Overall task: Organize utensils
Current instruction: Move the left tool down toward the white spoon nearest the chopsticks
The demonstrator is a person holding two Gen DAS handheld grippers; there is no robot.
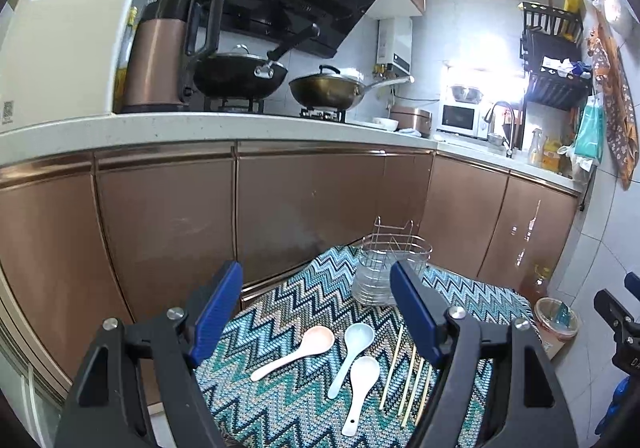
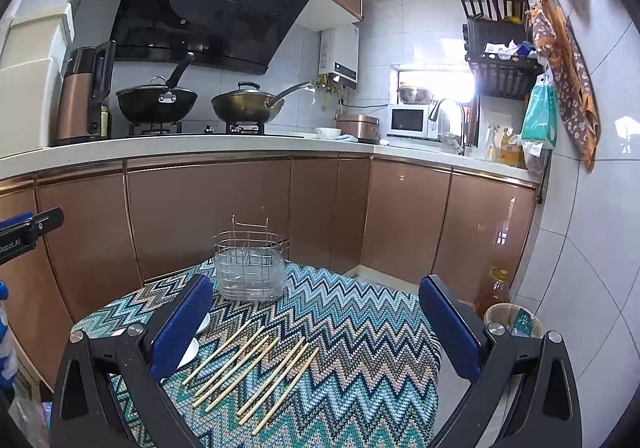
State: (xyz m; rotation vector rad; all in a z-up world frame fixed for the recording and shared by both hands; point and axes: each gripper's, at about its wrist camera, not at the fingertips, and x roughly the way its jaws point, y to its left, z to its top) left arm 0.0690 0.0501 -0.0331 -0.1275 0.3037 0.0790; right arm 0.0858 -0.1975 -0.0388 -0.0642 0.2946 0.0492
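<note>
A wire utensil holder [image 1: 394, 268] with a clear liner stands at the far side of a small table under a zigzag cloth [image 1: 288, 312]. A pink spoon [image 1: 296, 351], a pale blue spoon [image 1: 351, 350] and a white spoon [image 1: 360, 388] lie on the cloth, with several bamboo chopsticks [image 1: 408, 378] to their right. My left gripper [image 1: 316, 288] is open and empty above the spoons. In the right wrist view the holder [image 2: 250, 268] stands ahead, the chopsticks [image 2: 256, 376] lie spread out, and spoons [image 2: 192, 348] are mostly hidden behind a finger. My right gripper [image 2: 316, 304] is open and empty.
Brown kitchen cabinets [image 2: 208, 215] stand close behind the table, under a counter with two woks [image 2: 156, 99] and a kettle [image 2: 84, 95]. An oil bottle [image 2: 494, 288] and a lined bin [image 2: 514, 322] sit on the floor to the right, near the tiled wall.
</note>
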